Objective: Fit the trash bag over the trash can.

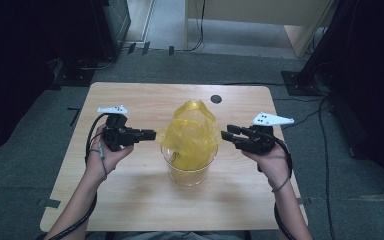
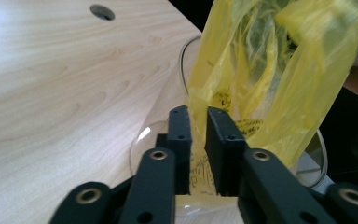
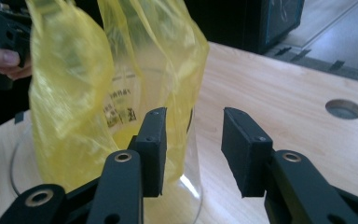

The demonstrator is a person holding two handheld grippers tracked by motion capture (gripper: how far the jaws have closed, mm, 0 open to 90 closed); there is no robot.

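Left gripper (image 1: 152, 134), held in the person's left hand (image 1: 109, 152), has its jaws close together with a fold of thin yellow plastic bag (image 1: 192, 131) between the pads; whether they press it I cannot tell. Right gripper (image 1: 226, 133) sits just beside the bag's other side, jaws apart and empty. That bag stands inside a clear plastic bucket (image 1: 187, 172) at the middle of the wooden table (image 1: 130, 195), its top billowing above the rim. Lining the bucket looks part done: the bag is in, but its mouth is not yet spread and folded over the rim. Dark print on the bag is too blurred to read.
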